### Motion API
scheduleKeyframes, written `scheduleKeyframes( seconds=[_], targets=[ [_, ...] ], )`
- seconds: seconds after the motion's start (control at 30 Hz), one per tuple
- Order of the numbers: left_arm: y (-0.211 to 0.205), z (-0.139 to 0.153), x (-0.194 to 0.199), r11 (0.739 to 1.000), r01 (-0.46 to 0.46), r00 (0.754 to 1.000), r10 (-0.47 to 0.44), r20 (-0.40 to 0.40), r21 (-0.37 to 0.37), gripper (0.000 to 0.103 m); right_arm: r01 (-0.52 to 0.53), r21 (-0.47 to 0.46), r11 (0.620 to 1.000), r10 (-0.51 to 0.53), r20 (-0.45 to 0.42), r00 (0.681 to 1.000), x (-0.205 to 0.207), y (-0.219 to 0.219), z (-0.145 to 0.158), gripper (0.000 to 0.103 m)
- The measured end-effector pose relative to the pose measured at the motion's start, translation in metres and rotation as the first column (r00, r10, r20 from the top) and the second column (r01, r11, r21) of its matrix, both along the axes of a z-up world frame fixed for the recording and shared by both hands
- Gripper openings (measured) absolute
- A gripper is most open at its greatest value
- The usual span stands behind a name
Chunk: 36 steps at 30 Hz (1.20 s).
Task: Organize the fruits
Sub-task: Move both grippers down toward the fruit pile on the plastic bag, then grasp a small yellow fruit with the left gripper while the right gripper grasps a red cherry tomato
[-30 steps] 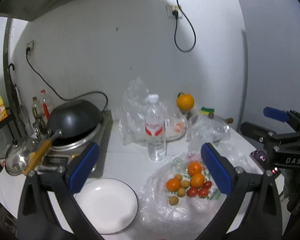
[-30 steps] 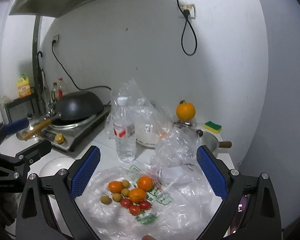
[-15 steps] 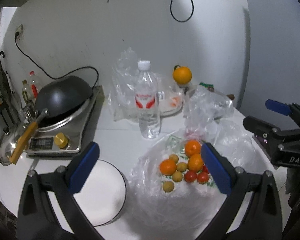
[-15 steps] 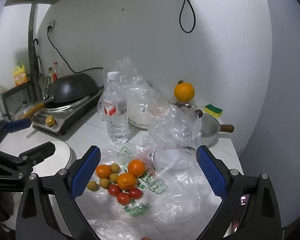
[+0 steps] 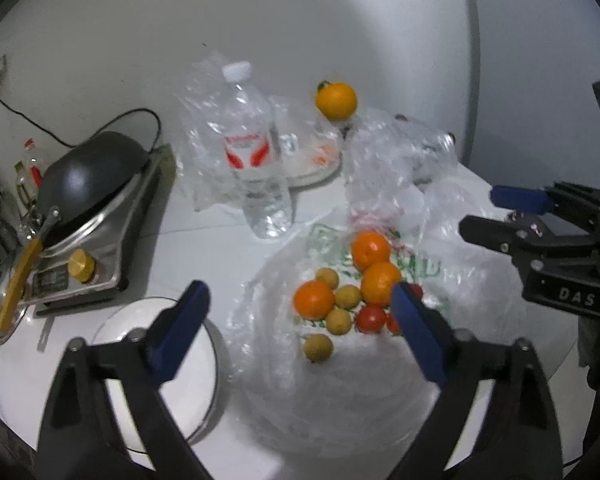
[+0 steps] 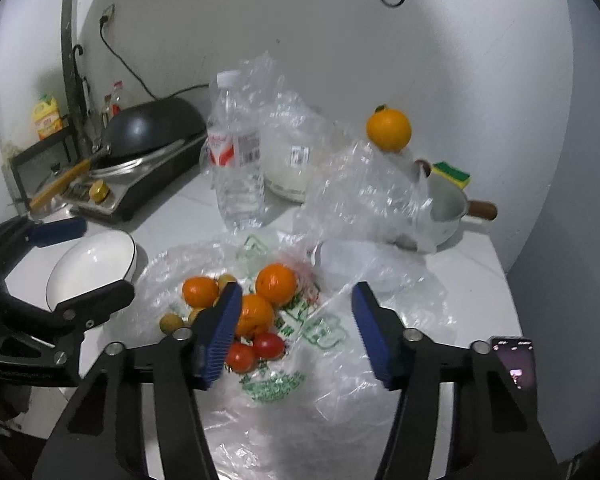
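- The left gripper (image 5: pixel 300 320) is hovering over the plastic bag (image 5: pixel 340 392), its jaws wide but closing on nothing.
- The right gripper (image 6: pixel 296 320) is hanging above the same bag, its jaws half-narrowed and closing, empty.
- The fruits (image 6: pixel 256 312) are lying heaped on the bag, beside the white bowl (image 6: pixel 88 268).
- A water bottle (image 6: pixel 236 160) is standing behind them.
- One orange (image 6: pixel 389 129) is sitting farthest back.

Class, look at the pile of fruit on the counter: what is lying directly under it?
A spread-out clear plastic bag with green print lies under the fruit pile. The white countertop shows around it. What lies beneath the bag under the fruit is covered.
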<state>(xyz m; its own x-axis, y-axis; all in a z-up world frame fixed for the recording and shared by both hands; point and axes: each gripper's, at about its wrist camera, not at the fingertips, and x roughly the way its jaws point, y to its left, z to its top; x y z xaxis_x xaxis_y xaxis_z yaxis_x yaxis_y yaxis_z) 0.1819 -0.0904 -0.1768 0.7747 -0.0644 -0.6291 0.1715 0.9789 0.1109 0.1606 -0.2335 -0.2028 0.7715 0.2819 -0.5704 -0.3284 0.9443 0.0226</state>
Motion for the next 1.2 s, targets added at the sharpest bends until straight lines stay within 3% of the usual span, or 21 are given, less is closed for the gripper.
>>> scheduleKeyframes(
  seconds=[0.07, 0.17, 0.43, 0.7, 1.2],
  targets=[
    [-0.005, -0.008, 0.004, 1.0, 0.01, 1.0, -0.01, -0.019, 0.012, 0.088, -0.007, 0.001, 1.0, 0.007, -0.016, 1.0, 0.003, -0.001, -0.006, 0.054],
    [-0.01, -0.018, 0.01, 0.999, 0.029, 0.998, -0.028, -0.052, 0.016, 0.077, -0.019, 0.005, 1.0, 0.019, -0.036, 0.999, 0.009, -0.004, -0.013, 0.048],
    [-0.019, -0.044, 0.025, 0.998, 0.058, 0.989, -0.054, -0.136, 0.022, 0.057, -0.073, 0.019, 0.997, 0.075, -0.111, 0.991, 0.023, 0.002, -0.038, 0.042],
    [-0.018, -0.062, 0.036, 0.998, 0.055, 0.979, -0.05, -0.2, 0.016, 0.049, -0.1, 0.056, 0.993, 0.109, -0.184, 0.977, 0.039, 0.004, -0.058, 0.039],
    [-0.003, -0.082, 0.04, 0.998, 0.068, 0.965, -0.069, -0.253, -0.013, 0.036, -0.157, 0.015, 0.988, 0.155, -0.25, 0.956, 0.05, 0.023, -0.076, 0.032]
  ],
)
